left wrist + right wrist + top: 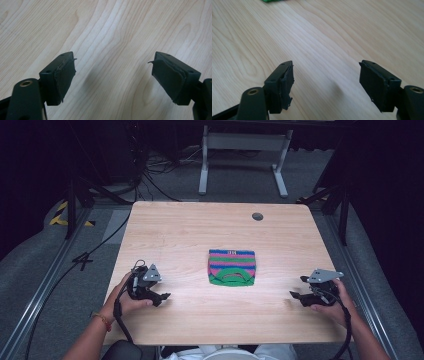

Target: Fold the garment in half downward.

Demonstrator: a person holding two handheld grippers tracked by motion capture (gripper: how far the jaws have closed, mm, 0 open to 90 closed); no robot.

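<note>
A folded knitted cloth (232,267), striped green, pink and blue, lies flat at the middle of the wooden table (200,230). My left gripper (164,298) rests low over the table's front left, well left of the cloth, its jaws open over bare wood (112,72). My right gripper (296,297) sits at the front right, its jaws open too with nothing between them (325,82). A green edge of the cloth (272,1) peeks in at the top of the right gripper view. A hand holds each gripper.
A small round grey hole (257,216) marks the table's far right. Beyond the table stand a white metal frame (245,155) and cables on the grey floor. Dark stands flank the table on both sides.
</note>
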